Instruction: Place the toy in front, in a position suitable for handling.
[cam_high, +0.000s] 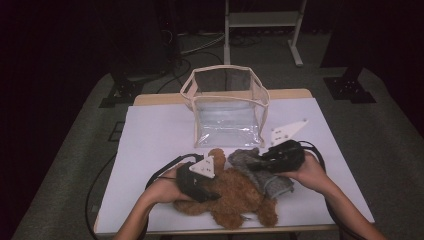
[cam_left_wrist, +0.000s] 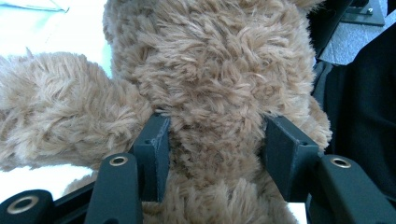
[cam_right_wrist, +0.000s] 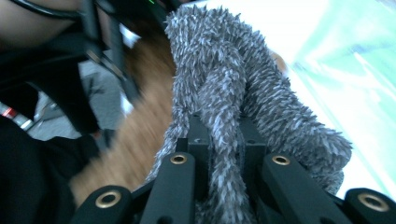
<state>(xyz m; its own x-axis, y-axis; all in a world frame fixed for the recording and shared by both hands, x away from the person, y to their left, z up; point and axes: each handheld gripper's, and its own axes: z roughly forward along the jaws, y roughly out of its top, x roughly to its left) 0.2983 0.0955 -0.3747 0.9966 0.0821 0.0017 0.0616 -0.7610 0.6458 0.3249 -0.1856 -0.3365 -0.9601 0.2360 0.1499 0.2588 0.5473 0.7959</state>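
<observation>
Brown plush bear (cam_high: 235, 197) lies across the near part of the white surface (cam_high: 150, 145), its body pinched between the left tongs (cam_high: 212, 196); in the left gripper view the two black jaws press into the curly fur on either side of a narrow part of the bear (cam_left_wrist: 219, 93), with a fuzzy limb spreading off to the left over the white surface (cam_left_wrist: 70, 37); the person's left hand (cam_high: 167, 189) wraps the gripper body from below, the grey three-cornered plate on top.

Right tongs (cam_high: 252, 166) are pressed together on a grey fuzzy cloth (cam_high: 260, 172) that lies just beside the bear, touching it, toward the right; in the right gripper view the jaws stand close together with a twisted fold of the grey cloth (cam_right_wrist: 224, 93) squeezed between them, the rest of it bunching beyond the tips; the brown fur shows blurred to the left of it; the right hand (cam_high: 307, 172) holds that gripper from the right side.

Clear plastic bag (cam_high: 227, 107) with cream trim stands upright and open-topped at the far middle of the surface, apart from both toys; cables trail from each gripper toward the near edge.
</observation>
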